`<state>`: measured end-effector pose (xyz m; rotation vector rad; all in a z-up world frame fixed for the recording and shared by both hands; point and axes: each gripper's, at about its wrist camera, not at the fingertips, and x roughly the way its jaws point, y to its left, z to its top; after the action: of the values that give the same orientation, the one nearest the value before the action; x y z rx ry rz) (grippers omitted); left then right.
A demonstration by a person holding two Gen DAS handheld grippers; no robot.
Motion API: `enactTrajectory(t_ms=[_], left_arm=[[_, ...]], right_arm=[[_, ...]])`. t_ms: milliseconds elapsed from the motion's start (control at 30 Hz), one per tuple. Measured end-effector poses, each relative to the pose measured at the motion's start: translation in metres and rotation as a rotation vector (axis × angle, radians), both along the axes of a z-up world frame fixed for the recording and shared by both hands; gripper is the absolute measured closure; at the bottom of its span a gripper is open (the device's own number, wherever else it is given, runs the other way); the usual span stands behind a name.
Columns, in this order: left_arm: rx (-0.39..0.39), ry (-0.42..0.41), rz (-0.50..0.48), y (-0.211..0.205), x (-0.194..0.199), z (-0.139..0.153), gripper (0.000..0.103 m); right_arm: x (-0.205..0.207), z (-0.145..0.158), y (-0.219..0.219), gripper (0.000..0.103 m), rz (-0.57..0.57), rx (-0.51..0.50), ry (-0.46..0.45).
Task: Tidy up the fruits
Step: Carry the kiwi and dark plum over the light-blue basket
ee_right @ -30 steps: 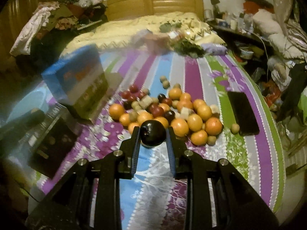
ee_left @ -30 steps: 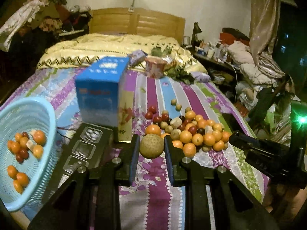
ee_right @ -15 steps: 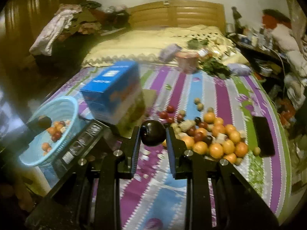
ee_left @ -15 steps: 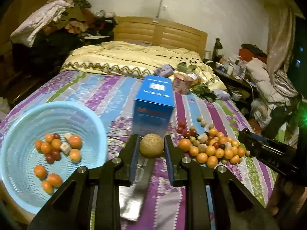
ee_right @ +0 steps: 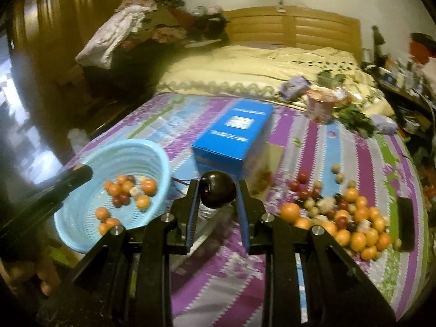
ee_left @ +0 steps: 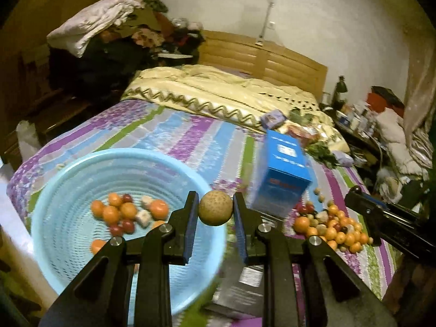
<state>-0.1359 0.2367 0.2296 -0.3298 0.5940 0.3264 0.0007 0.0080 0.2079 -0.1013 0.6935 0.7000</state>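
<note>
My left gripper [ee_left: 215, 209] is shut on a round tan fruit [ee_left: 215, 208], held above the right rim of a light blue basket [ee_left: 62, 179] that holds several orange and red fruits. My right gripper [ee_right: 218, 192] is shut on a dark round fruit [ee_right: 218, 192], held above the bed to the right of the basket [ee_right: 147, 150]. A pile of loose fruits [ee_right: 351, 223] lies on the striped bedsheet to the right; it also shows in the left wrist view [ee_left: 332, 226].
A blue box [ee_right: 234, 139] stands on the bed behind the basket and the pile. A dark phone [ee_right: 406, 223] lies at the pile's right. A pink cup [ee_right: 320, 107], greens and a cream quilt [ee_right: 259, 68] lie farther back. Clothes are heaped at the left.
Both grippers have swung left with their fruits still held. The basket has come into the middle of the left view and nearer in the right view.
</note>
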Motion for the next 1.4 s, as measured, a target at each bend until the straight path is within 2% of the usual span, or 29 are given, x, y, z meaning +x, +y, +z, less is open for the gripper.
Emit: enactTrajectory(t_ms=[300,633,933,1400], left_arm=[[-0.024,0.036,0.097,0.058,-0.019,-0.004,0.078],[-0.069,0.105,0.168,0.108,-0.032,-0.011,0.078],[-0.116,0.18,0.2,0.139,-0.04,-0.031,0.078],[-0.171,0.231,0.212,0.161,-0.046,-0.051,0.078]], right_arm=[[-0.013,0.007,0.067,0.076,0.122,-0.011,0.006],[-0.02,-0.001,0.128,0.076,0.233,-0.059,0.073],[-0.022,-0.014,0.159,0.076,0.285,-0.124,0.138],[-0.012,-0.029,0.184,0.076,0.327,-0.188,0.217]])
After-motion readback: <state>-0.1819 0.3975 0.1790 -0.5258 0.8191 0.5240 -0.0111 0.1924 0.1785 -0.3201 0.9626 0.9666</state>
